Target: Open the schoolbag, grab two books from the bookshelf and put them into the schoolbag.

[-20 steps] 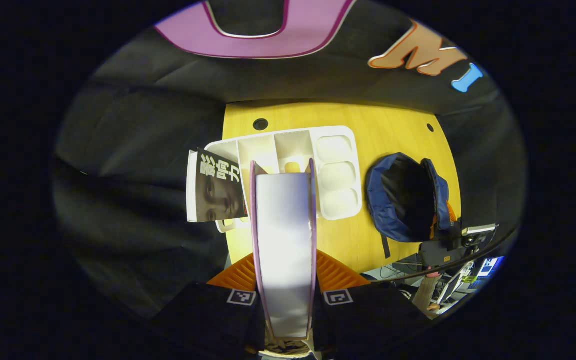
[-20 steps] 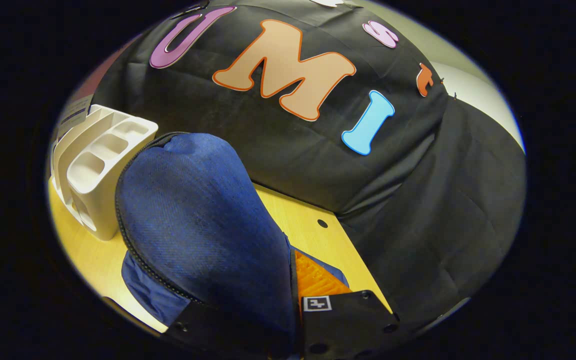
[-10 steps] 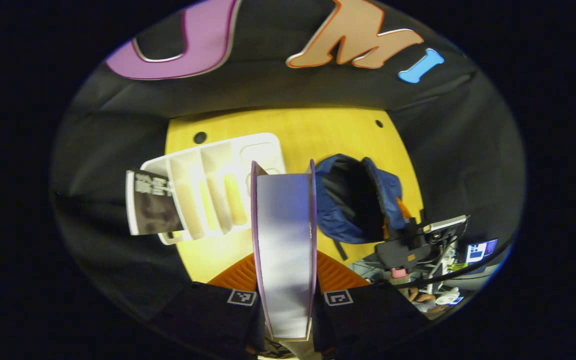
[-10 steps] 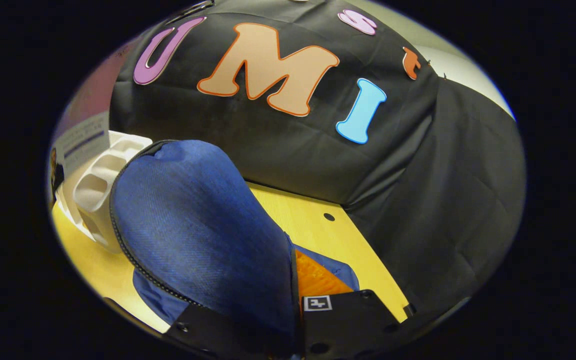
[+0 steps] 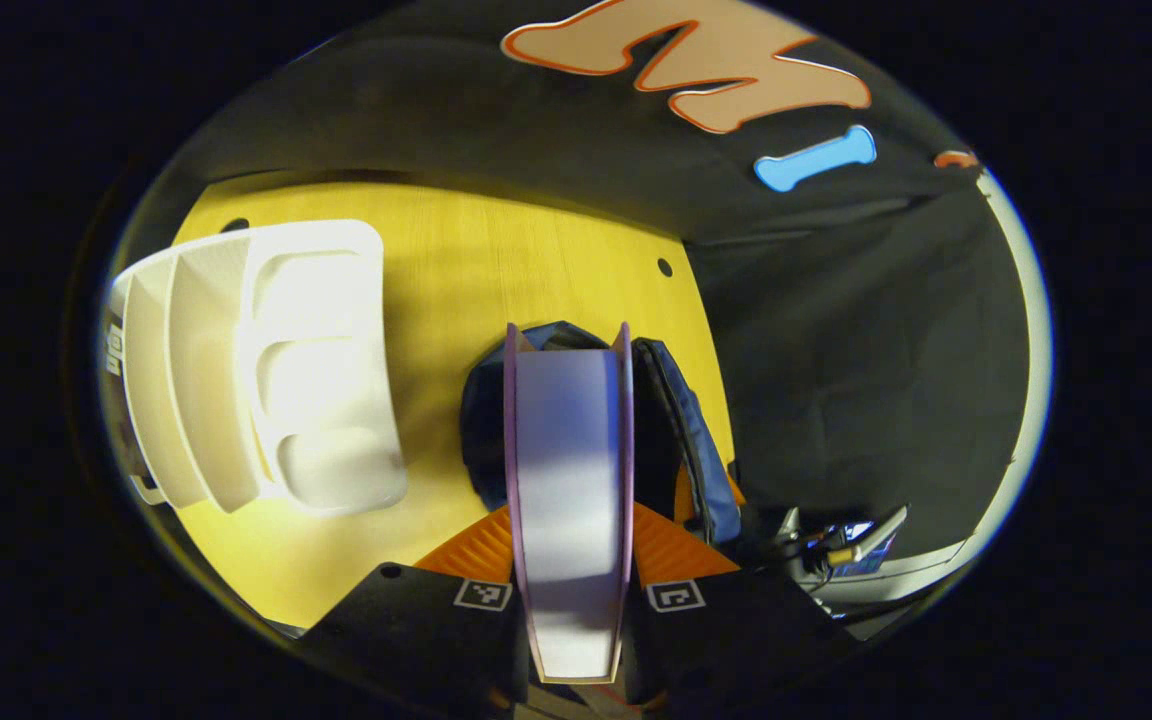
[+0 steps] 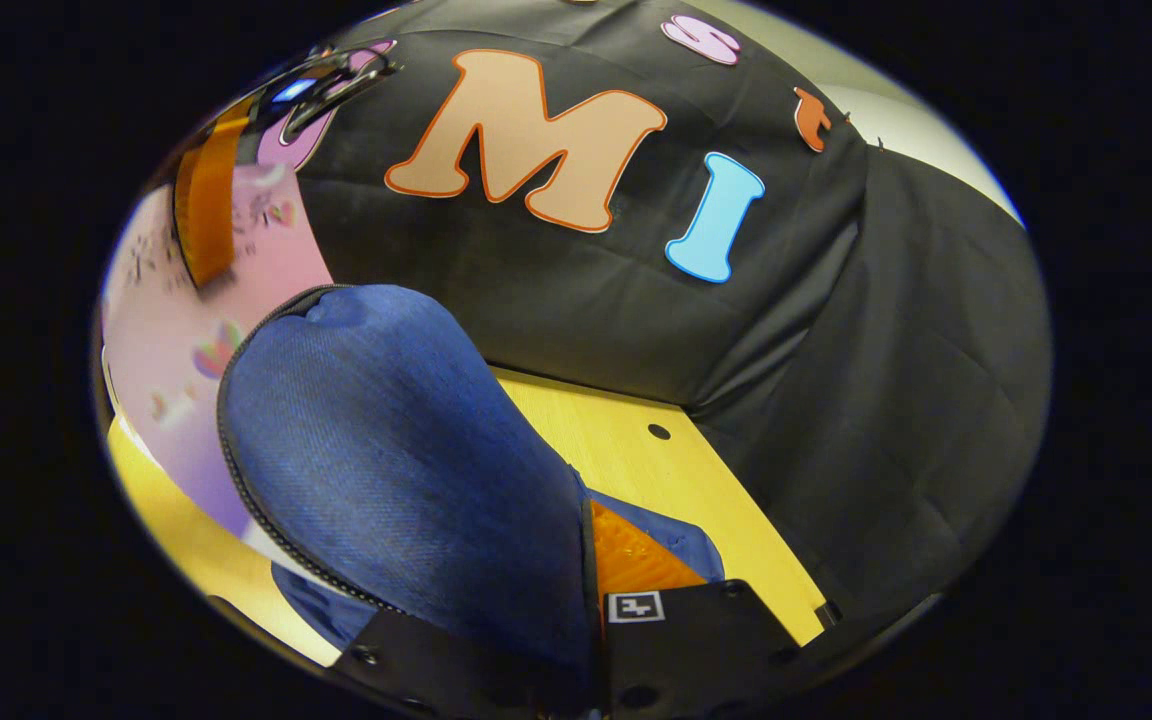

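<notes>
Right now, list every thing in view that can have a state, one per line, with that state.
Schoolbag: open, upright on the table, its flap pinched by the right hand-held gripper.
Pink book: gripped on both covers by the left hand-held gripper, poised over the schoolbag's mouth.
Bookshelf: standing on the table, one book at its far side.
</notes>
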### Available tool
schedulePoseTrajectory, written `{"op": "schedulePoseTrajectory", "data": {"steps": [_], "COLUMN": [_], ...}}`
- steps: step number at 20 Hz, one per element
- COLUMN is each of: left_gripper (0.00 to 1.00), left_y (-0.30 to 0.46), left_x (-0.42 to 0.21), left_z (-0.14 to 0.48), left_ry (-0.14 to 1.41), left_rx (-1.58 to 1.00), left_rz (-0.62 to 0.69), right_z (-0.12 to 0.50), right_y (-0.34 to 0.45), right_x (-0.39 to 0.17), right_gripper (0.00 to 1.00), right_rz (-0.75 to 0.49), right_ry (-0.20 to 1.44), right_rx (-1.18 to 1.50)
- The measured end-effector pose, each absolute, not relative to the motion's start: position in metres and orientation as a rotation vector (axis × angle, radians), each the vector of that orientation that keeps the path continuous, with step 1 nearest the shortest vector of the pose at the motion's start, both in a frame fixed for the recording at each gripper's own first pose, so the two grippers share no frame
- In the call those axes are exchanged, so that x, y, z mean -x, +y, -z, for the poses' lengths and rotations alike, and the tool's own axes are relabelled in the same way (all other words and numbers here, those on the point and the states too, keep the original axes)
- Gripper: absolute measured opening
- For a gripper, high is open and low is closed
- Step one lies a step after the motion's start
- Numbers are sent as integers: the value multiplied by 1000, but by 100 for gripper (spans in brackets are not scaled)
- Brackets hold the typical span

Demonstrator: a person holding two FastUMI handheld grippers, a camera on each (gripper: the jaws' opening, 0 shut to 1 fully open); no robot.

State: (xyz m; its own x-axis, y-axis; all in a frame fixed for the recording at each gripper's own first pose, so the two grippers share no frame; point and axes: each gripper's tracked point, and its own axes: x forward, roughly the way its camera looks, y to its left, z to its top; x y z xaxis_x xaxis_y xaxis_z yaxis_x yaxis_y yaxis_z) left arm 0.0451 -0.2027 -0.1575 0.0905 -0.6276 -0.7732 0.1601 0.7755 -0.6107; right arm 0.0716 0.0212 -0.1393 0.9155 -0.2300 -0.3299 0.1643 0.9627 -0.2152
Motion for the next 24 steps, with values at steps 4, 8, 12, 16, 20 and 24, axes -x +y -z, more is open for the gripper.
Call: {"op": "schedulePoseTrajectory", "data": {"steps": [4,8,12,16,20,24], "left_gripper": [34,35,34,35,35,37], "left_y": [-232,-263,-292,-322,-340,-354], "left_x": [-38,-31,-23,-21,-30,-26], "left_z": [195,219,240,254,273,288], "left_ry": [1365,1334,1314,1282,1227,1215], "left_rx": [508,565,563,600,650,661], "left_rz": [662,705,742,767,772,794], "right_z": [139,136,134,133,133,134], "right_y": [18,18,21,25,20,15], "right_x": [-71,-70,-72,-72,-70,-75], "right_gripper": [9,10,9,9,10,9], "right_rz": [192,176,148,147,163,174], "right_ry": [354,343,334,324,314,313], "right_rx": [146,127,80,67,66,51]}}
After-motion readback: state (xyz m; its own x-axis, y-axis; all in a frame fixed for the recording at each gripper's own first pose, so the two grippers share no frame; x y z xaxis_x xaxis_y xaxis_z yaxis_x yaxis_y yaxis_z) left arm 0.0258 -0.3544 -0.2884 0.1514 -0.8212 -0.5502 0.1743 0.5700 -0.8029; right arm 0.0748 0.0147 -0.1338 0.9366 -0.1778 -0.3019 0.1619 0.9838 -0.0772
